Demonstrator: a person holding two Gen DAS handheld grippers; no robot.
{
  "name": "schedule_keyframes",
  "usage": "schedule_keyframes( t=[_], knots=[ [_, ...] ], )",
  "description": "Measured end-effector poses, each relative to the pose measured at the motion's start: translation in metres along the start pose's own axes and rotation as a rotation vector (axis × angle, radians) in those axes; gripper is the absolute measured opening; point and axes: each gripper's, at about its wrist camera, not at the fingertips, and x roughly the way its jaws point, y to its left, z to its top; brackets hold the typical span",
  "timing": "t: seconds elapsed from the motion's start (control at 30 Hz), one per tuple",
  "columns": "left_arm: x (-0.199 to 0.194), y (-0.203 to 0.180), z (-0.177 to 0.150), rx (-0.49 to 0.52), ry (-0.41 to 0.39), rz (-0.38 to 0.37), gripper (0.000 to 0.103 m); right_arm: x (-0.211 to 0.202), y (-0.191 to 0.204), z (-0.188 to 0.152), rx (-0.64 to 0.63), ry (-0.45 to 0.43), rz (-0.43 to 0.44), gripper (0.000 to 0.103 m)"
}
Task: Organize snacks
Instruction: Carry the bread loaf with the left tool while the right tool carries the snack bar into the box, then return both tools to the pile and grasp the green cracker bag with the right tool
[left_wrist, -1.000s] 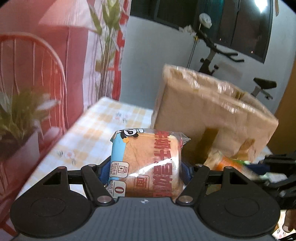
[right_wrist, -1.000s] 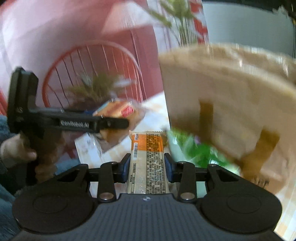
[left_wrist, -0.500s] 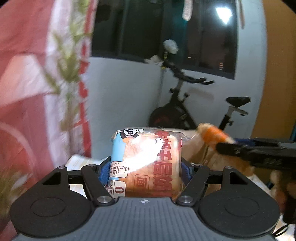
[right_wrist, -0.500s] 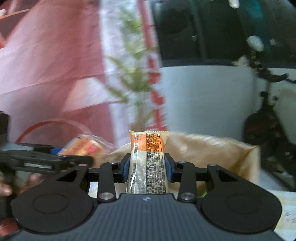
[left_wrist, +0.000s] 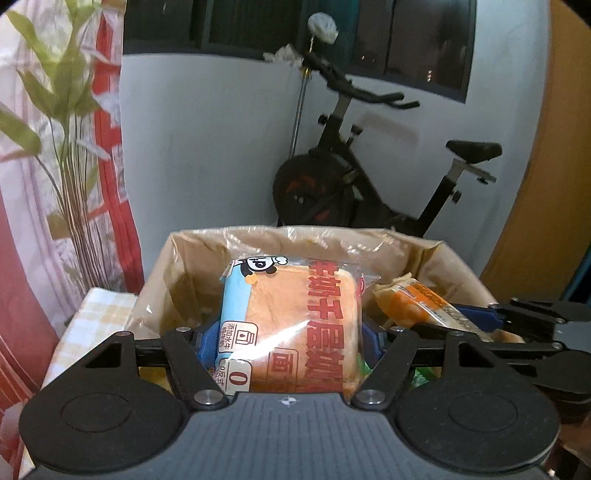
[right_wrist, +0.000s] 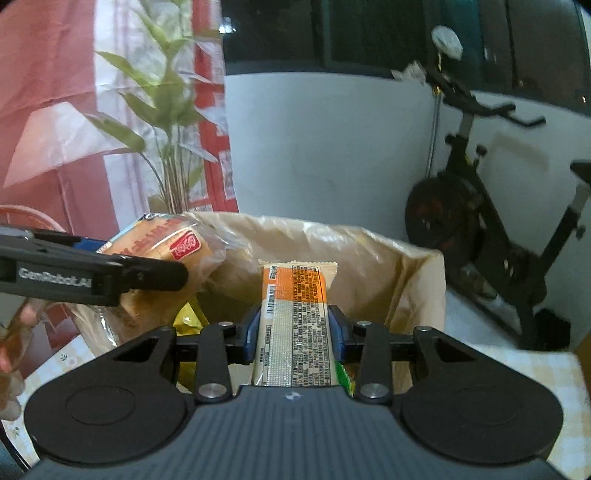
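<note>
My left gripper (left_wrist: 284, 341) is shut on a packet of sliced bread (left_wrist: 291, 325) with a blue stripe and red lettering, held over the open mouth of a brown cardboard box (left_wrist: 184, 266) lined with clear plastic. My right gripper (right_wrist: 295, 332) is shut on an orange and white snack bar (right_wrist: 295, 317), also above the box (right_wrist: 413, 280). The left view shows the snack bar (left_wrist: 417, 302) at the right, beside the bread. The right view shows the bread (right_wrist: 162, 247) and the left gripper's arm at the left. Yellow and green packets lie inside the box.
The box stands on a table with a yellow checked cloth (left_wrist: 92, 317). An exercise bike (left_wrist: 369, 192) stands behind it against a white wall. A tall green plant (right_wrist: 166, 122) and red and white curtains fill the left side. A hand (right_wrist: 14, 354) shows at the left edge.
Both grippers rose from beside the box to above its open top, carrying the bread and the snack bar. The box's inside has come into view.
</note>
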Motion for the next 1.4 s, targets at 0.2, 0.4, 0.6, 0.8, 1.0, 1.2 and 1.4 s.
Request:
schedule_keyframes(
  t=[0.2, 0.4, 0.6, 0.8, 1.0, 1.2, 1.4],
  knots=[
    [0.012, 0.013, -0.002, -0.059, 0.037, 0.006, 0.074, 0.000, -0.006, -0.010, 0.011, 0.033, 0.013, 0.042],
    [0.004, 0.016, -0.003, -0.053, 0.019, -0.005, 0.084, 0.000, -0.005, -0.010, 0.026, 0.033, 0.036, 0.051],
    [-0.013, 0.020, 0.003, -0.041, -0.019, -0.013, 0.087, -0.010, -0.002, -0.009, 0.023, 0.024, 0.043, 0.067],
    [-0.047, 0.031, -0.005, -0.044, -0.038, -0.024, 0.087, -0.033, 0.000, -0.008, 0.033, -0.013, 0.062, 0.087],
    [-0.092, 0.052, -0.026, -0.025, -0.072, -0.009, 0.090, -0.066, 0.001, -0.015, 0.052, -0.075, 0.133, 0.101],
    [-0.114, 0.073, -0.054, -0.077, -0.042, -0.038, 0.093, -0.087, 0.011, -0.030, 0.080, -0.109, 0.210, 0.103],
    [-0.127, 0.081, -0.090, -0.141, -0.024, 0.013, 0.093, -0.095, 0.038, -0.059, 0.035, -0.095, 0.232, 0.103]
  ],
)
